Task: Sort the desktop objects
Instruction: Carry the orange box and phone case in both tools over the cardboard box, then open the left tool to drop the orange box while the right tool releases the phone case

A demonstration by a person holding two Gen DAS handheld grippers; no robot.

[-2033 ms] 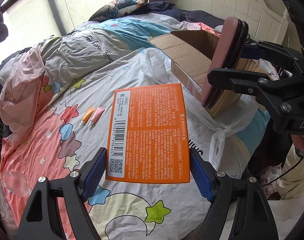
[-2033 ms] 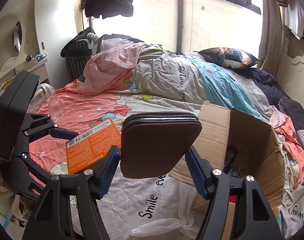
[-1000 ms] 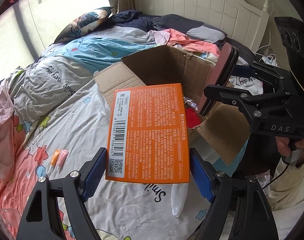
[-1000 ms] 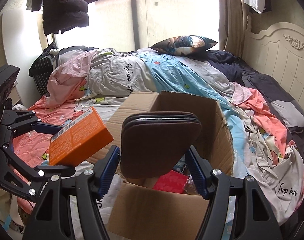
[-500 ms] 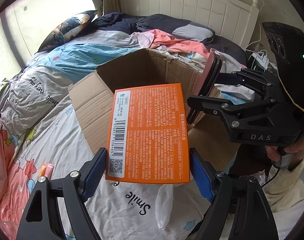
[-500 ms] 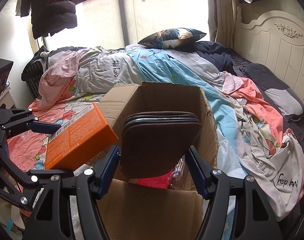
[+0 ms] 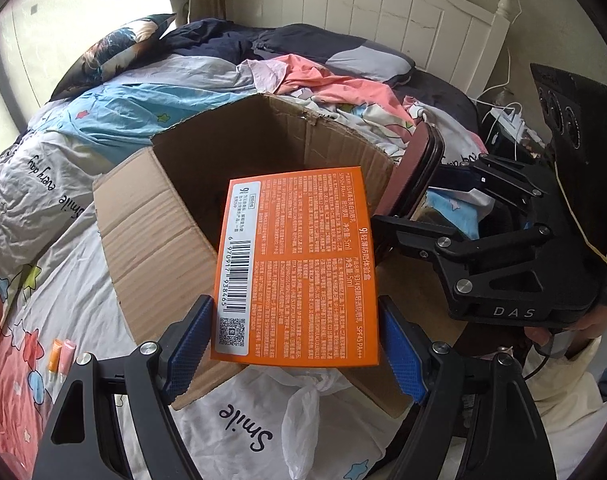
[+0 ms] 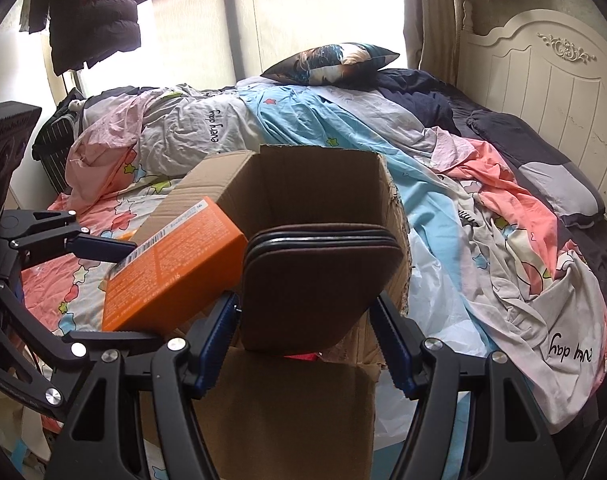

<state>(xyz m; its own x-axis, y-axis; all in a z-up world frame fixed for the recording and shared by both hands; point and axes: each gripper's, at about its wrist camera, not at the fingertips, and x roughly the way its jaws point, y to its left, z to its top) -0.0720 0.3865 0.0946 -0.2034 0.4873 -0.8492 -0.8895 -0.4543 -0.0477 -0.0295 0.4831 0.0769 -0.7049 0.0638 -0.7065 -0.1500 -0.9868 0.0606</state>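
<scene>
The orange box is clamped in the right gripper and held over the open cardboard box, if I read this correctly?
Not quite: the left gripper clamps the orange box over the open cardboard box, as the left wrist view shows; the right gripper holds a brown case.

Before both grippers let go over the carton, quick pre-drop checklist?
1. Left gripper clamped on orange box: ok.
2. Right gripper clamped on brown case: ok.
3. Carton open, flaps out of the way: ok.
4. Orange box over the opening: ok in the left view; in the right view it sits by the left flap, so cannot tell.
5. Brown case over the opening: ok.
6. Room inside: cannot tell; only something red shows below the case.
</scene>
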